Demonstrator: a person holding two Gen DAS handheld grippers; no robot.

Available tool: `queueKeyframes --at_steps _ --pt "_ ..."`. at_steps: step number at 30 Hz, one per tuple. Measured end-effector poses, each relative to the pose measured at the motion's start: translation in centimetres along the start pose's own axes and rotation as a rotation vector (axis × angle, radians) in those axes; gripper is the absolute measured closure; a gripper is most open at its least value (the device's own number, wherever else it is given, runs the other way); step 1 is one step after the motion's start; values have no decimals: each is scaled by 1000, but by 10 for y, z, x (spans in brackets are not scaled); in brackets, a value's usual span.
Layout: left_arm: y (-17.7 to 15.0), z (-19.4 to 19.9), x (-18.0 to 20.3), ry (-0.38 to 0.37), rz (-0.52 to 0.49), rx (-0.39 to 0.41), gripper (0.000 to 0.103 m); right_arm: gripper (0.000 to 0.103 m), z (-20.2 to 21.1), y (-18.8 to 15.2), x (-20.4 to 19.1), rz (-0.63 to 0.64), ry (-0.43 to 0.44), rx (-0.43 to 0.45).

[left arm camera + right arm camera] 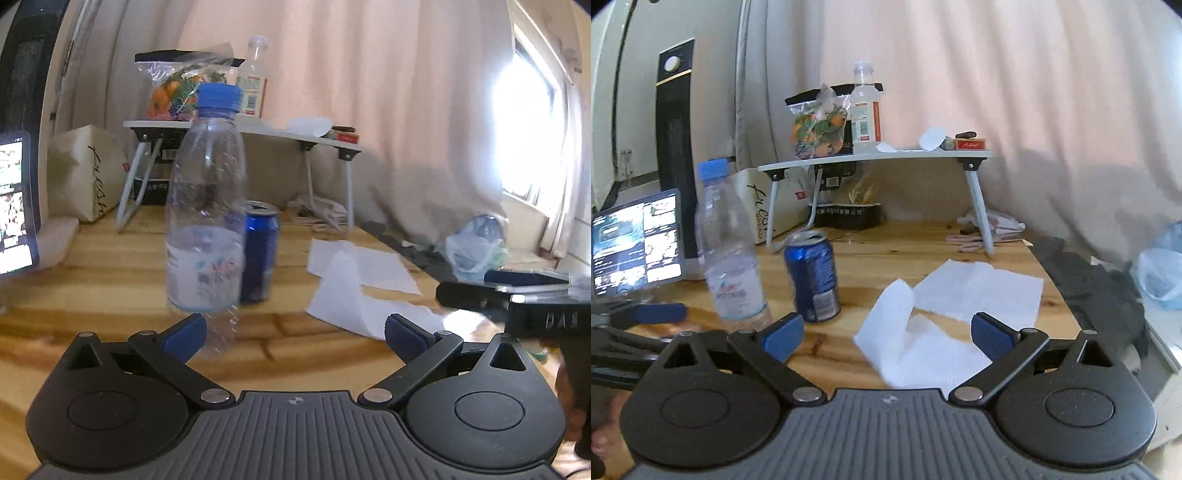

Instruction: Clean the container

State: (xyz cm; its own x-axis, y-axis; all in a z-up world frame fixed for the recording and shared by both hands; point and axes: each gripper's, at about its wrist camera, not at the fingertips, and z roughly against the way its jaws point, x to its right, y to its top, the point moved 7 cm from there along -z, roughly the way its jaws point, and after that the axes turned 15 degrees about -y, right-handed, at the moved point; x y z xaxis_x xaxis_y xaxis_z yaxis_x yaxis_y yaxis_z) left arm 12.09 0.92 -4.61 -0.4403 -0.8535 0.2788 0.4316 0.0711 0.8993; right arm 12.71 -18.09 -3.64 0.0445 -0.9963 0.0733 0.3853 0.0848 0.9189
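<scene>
My left gripper (293,332) has its fingers (184,338) spread wide with nothing between them; the blue ribbed pads sit at the ends of black linkage arms over a grey ridged body. My right gripper (888,334) is the same: fingers (991,334) wide apart, holding nothing, hovering low and level over the wooden surface (871,254).

Just past my left fingers stands the clear plastic water bottle (205,206), upright, with a blue screw cap, thin crinkled walls and a pale printed label round its lower half. It looks blurred in the left view, and I cannot tell whether its base touches the surface. Just beside it, further from me, stands a blue aluminium can (260,251), glossy, its top open.

Directly ahead of my right fingers lies a white paper towel (938,317), soft and creased, one end curled up into a loose fold, toward the right edge of the surface. In the left view the right gripper's black body enters from the right.

At the far edge stands a small white folding table (879,157) on slim angled legs, carrying a clear bag of orange and green contents (818,127) and a white-labelled bottle (866,110). A lit tablet (635,247) leans at the left edge. A pale pleated curtain (997,74) hangs behind.
</scene>
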Motion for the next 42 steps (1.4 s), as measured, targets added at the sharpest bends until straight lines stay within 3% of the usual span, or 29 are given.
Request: queueKeyframes --at_steps 2,6,10,13,19,23,27,30,33,39,42 --pt "-3 10 11 19 -16 9 0 0 17 -6 0 -8 -19 0" --pt "-2 32 26 139 -12 27 0 0 50 -8 1 -10 -29 31" --pt "-12 33 29 149 -60 0 0 0 62 -17 -1 49 -72 88" --pt "-22 19 18 143 -63 -1 0 0 46 -32 -1 32 -45 82" --pt "-26 -14 -11 263 -35 -23 0 0 6 -52 -12 52 -15 73" --pt "-23 -32 -21 232 4 -30 0 0 -4 -41 -9 2 -14 77" --pt "-23 -46 -23 245 -29 -70 0 0 -26 -46 -11 25 -36 0" --pt "-25 -52 -17 217 -58 -93 0 0 -30 -48 -10 26 -52 -13" --pt "-28 -57 -18 248 -63 -128 0 0 -33 -51 -11 48 -88 -31" --pt "-29 -51 -34 247 40 -109 0 0 -39 -55 -16 90 -116 -57" --pt "-30 -52 -38 224 71 -108 0 0 -41 -55 -9 50 -113 -75"
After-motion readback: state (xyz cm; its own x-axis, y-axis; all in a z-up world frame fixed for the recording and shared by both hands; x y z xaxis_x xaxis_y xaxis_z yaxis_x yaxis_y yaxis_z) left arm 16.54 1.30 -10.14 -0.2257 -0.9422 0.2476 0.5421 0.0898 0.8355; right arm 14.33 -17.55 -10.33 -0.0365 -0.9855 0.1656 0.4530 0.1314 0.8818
